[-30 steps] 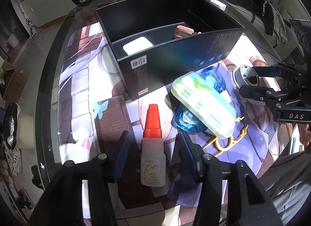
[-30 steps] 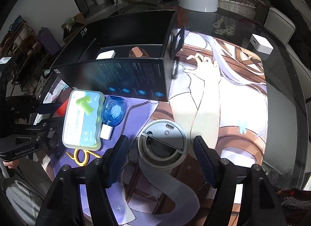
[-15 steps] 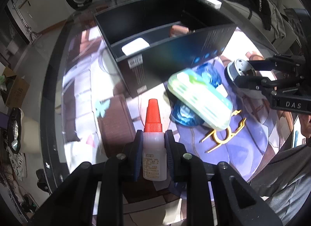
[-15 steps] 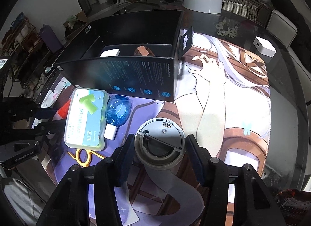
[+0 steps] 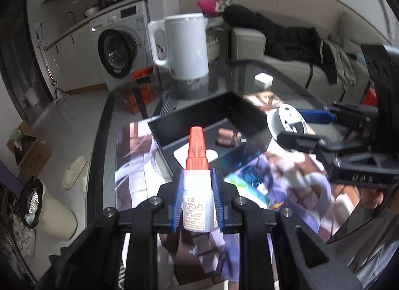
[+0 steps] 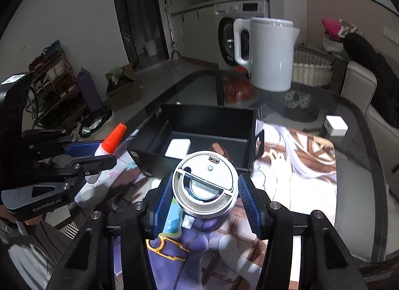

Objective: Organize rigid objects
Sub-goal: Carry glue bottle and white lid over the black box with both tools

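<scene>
My left gripper [image 5: 197,196] is shut on a small white glue bottle [image 5: 197,197] with a red cap, held above the table in front of the black divided box [image 5: 214,125]. It also shows in the right wrist view [image 6: 109,144]. My right gripper [image 6: 205,196] is shut on a round grey device [image 6: 205,186], lifted near the box [image 6: 199,135]; it shows in the left wrist view [image 5: 289,125] too. The box holds a white pad [image 6: 178,149] and a brown item [image 5: 228,137].
A green-white case [image 6: 173,218], a yellow clip [image 6: 165,248] and a blue item lie on the printed mat [image 6: 299,165] below. A white kettle [image 6: 269,55] stands behind the box. A small white cube [image 6: 335,125] sits on the glass table at the right.
Both grippers closed on their objects and lifted them off the mat toward the black box. The views tilted up from the table to the room.
</scene>
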### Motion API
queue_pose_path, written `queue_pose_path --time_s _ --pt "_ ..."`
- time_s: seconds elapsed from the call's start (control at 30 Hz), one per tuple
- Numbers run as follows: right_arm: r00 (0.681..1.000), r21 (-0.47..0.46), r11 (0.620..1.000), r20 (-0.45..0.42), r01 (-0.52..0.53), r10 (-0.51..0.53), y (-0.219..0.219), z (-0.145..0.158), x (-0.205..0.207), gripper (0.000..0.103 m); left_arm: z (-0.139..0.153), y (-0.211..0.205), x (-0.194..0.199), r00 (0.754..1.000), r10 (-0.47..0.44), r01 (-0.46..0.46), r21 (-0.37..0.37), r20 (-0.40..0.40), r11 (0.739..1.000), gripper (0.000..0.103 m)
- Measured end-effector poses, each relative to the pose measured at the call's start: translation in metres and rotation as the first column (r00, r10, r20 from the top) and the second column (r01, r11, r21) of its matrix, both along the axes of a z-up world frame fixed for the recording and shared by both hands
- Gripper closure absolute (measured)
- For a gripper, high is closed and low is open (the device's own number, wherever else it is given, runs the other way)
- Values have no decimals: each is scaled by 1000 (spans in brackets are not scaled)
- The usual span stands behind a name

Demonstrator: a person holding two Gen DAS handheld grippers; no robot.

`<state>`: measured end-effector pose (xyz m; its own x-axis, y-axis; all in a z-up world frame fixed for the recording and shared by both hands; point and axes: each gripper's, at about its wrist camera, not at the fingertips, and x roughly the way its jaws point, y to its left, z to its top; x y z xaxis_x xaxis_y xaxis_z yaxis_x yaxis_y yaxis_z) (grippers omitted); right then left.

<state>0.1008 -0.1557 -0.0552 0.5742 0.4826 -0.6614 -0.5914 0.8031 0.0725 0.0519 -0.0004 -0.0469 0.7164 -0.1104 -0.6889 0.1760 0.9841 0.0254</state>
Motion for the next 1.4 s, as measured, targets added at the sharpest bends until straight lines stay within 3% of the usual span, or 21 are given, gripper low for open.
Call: queue_pose_path --time_s 0.27,0.43,0.6,1.0,1.4 --pt "986 95 995 163 -2 -13 3 19 -29 50 18 3 -11 987 14 -17 20 158 1000 83" --pt "966 146 989 258 -5 -33 3 28 -49 50 28 0 -24 960 17 -25 27 279 999 83" --pt "947 144 989 322 -33 -15 6 37 -59 50 41 6 -31 940 37 -34 -12 339 999 83" --pt "938 171 985 346 -30 -32 9 55 -52 50 56 7 -16 925 76 -50 -81 372 995 83" --pt "946 194 981 311 27 -88 25 61 3 50 46 25 32 938 194 -133 -218 287 967 83"
